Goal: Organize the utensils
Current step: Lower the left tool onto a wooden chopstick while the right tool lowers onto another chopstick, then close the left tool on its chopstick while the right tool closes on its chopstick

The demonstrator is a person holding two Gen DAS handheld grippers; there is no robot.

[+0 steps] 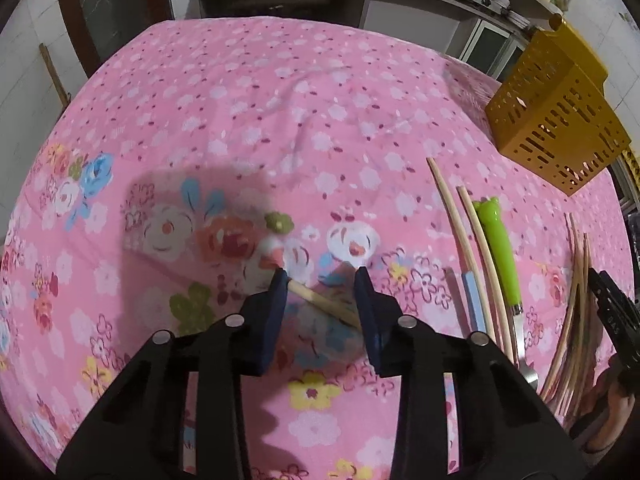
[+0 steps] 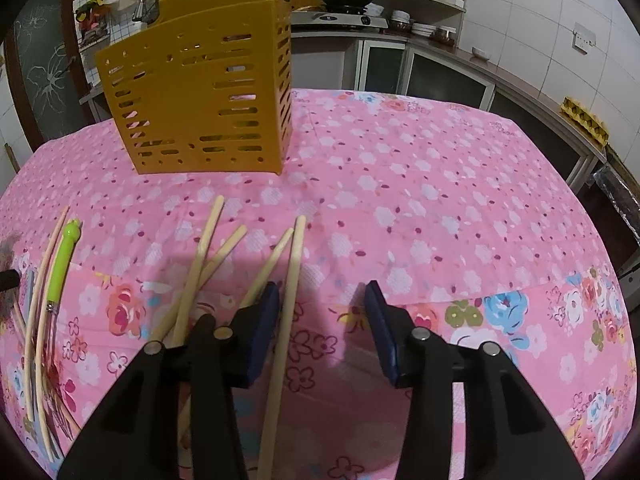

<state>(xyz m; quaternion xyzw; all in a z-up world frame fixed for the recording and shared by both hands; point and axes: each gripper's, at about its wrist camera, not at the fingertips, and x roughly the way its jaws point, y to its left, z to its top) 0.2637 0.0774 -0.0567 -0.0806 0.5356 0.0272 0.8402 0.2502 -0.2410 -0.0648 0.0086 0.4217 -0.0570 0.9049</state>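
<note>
In the left wrist view my left gripper (image 1: 321, 278) is open over the pink tablecloth, and one wooden chopstick (image 1: 324, 303) lies slantwise between its fingers. To its right lie two chopsticks (image 1: 460, 236), a green-handled utensil (image 1: 502, 254) and a blue-handled one (image 1: 472, 300). The yellow slotted utensil holder (image 1: 556, 120) stands at the far right. In the right wrist view my right gripper (image 2: 322, 294) is open and empty. Several chopsticks (image 2: 204, 256) lie fanned under and left of its left finger, and one chopstick (image 2: 286, 316) runs just inside that finger. The holder (image 2: 196, 92) stands upright ahead on the left.
The table has a pink floral cloth (image 2: 420, 200). Kitchen counters with a stove and dishes (image 2: 352, 12) run behind it. The right gripper shows at the right edge of the left wrist view (image 1: 612, 312), beside a bundle of chopsticks (image 1: 576, 312).
</note>
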